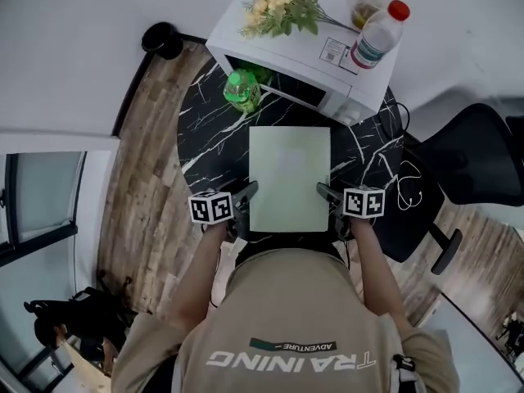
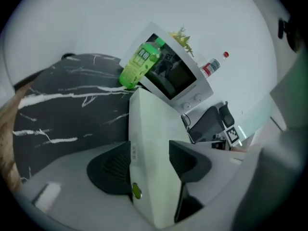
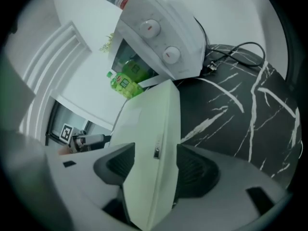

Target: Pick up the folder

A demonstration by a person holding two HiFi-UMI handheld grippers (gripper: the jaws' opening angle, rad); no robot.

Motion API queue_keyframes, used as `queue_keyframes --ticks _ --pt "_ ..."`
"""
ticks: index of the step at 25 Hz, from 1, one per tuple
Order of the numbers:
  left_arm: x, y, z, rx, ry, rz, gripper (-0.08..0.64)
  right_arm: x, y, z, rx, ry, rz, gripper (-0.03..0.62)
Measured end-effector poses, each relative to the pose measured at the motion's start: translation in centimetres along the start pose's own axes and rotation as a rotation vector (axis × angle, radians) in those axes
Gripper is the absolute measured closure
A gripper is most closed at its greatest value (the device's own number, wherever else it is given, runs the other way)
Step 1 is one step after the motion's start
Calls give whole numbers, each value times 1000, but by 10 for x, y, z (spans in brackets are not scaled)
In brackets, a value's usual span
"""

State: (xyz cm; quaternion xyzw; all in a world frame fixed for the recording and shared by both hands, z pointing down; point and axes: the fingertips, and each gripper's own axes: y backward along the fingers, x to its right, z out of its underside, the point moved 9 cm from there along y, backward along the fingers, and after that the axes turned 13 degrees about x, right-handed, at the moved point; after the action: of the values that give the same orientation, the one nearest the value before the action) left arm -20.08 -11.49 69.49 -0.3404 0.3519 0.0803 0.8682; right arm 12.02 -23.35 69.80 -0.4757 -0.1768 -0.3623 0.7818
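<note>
A pale green folder (image 1: 289,178) lies flat on the black marble table (image 1: 209,129), its near end at the table's edge. My left gripper (image 1: 248,191) is at the folder's near left corner and my right gripper (image 1: 326,192) at its near right corner. In the left gripper view the folder's edge (image 2: 149,138) stands between the open jaws of the left gripper (image 2: 149,160). The right gripper view shows the folder (image 3: 154,124) filling the gap of the right gripper (image 3: 154,165) in the same way. I see no pad clearly pressing on it.
Behind the folder stands a white microwave (image 1: 303,56) bearing flowers (image 1: 278,6) and a red-capped bottle (image 1: 378,35). A green bottle (image 1: 242,91) stands at its front left. A cable (image 1: 405,182) trails at the right, beside a black office chair (image 1: 479,154).
</note>
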Motion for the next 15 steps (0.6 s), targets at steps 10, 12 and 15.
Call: queue_keyframes --ticks 10,12,15 --pt "-15 -29 17 -133 188 76 279 7 -20 15 -96 -33 -25 310" --pt "-14 -37 15 -143 191 85 265 10 -24 14 -114 -44 -44 304" --pt "-15 -48 13 -193 156 87 251 12 -30 13 -151 -54 -66 299"
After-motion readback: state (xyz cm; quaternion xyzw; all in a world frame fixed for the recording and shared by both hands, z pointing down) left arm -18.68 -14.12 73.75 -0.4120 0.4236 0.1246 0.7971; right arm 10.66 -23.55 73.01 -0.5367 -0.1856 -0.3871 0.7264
